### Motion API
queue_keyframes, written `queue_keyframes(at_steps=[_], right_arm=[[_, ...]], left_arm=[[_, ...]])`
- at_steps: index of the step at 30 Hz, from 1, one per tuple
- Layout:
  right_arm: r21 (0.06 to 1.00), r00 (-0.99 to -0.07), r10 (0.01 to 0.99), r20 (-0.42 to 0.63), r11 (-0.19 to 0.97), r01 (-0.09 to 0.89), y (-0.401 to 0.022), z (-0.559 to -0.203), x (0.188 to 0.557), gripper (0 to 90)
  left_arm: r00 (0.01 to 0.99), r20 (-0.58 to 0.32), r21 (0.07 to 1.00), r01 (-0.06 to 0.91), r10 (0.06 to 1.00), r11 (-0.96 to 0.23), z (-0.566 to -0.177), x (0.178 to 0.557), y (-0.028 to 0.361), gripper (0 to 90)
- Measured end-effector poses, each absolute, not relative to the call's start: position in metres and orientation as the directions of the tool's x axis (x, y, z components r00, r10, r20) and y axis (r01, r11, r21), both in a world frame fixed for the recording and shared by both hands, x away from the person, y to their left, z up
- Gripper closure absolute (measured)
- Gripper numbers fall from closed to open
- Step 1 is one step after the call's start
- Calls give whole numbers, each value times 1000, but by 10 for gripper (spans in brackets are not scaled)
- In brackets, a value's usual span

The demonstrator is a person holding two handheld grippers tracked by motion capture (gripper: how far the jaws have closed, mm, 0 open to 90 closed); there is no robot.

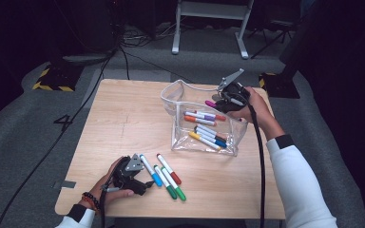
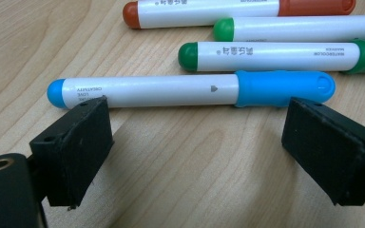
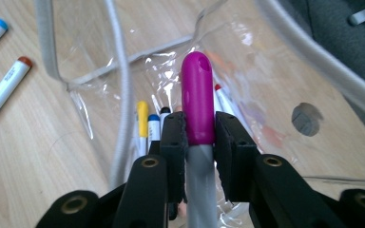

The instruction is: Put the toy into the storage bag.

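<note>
From above, our right gripper (image 1: 224, 97) carries a magenta marker (image 1: 211, 103) over the clear pouch (image 1: 177, 124) for dropping in. In the left gripper view, our jaws gape around the blue marker (image 2: 190, 89). In the right gripper view, jaws clamp the magenta marker (image 3: 197, 102).

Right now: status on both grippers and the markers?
Right gripper shut on magenta marker over clear pouch. Left gripper open beside blue marker. Nothing in the way.

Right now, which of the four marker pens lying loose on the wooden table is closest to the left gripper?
The blue-capped white marker pen; it lies just ahead of the open left gripper, with the two green pens and the red one beyond it.
</note>
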State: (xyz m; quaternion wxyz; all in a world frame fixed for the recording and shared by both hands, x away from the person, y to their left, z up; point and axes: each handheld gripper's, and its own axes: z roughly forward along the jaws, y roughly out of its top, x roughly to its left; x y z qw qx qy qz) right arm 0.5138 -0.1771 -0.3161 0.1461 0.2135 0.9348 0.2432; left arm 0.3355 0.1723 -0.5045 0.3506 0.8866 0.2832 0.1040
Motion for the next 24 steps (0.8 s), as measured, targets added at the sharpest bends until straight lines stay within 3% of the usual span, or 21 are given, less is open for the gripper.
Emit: queue_keyframes(at_steps=[11,24], right_arm=[[442,-905,408,-123,839,318,-158,-322,503,747],[416,-940,330,-84,869,268,-153,-324,494,740]], left_arm=[[818,-14,680,429,575,-594,-504,335,172,101],[818,-14,680,429,575,-594,-505,335,172,101]])
